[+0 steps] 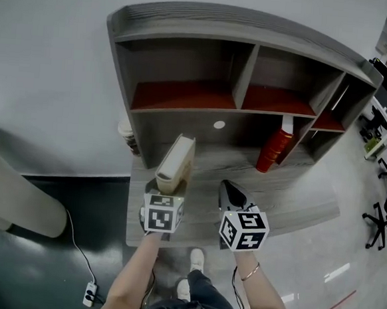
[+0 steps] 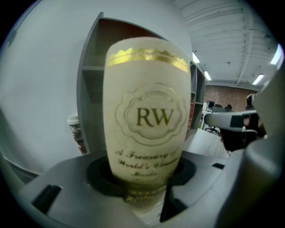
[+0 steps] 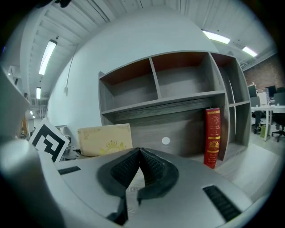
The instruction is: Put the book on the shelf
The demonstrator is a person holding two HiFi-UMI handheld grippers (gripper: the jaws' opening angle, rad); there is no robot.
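1. Over the near edge of the table (image 1: 297, 198), in the head view, the left gripper (image 1: 166, 187) has its fingers clamped on the lower end of a cream book (image 1: 178, 159). It is held upright in front of the shelf (image 1: 244, 24); I cannot tell whether it touches the table. The right gripper (image 1: 231, 189) hovers just to its right. A red book (image 1: 274, 150) stands at the lower level, against a divider on the right. I judge the job about halfway done: the cream book is gripped but not yet shelved.
2. From the left gripper view, the spine fills the frame: a gold band, "RW" in a medallion, then "A Treasury" and "World's"; the rest is cut off.
3. From the right gripper view, the fingers (image 3: 153, 171) are pressed together on nothing. The cream cover at left shows a gold crown. The red spine's gold print is too small to read.
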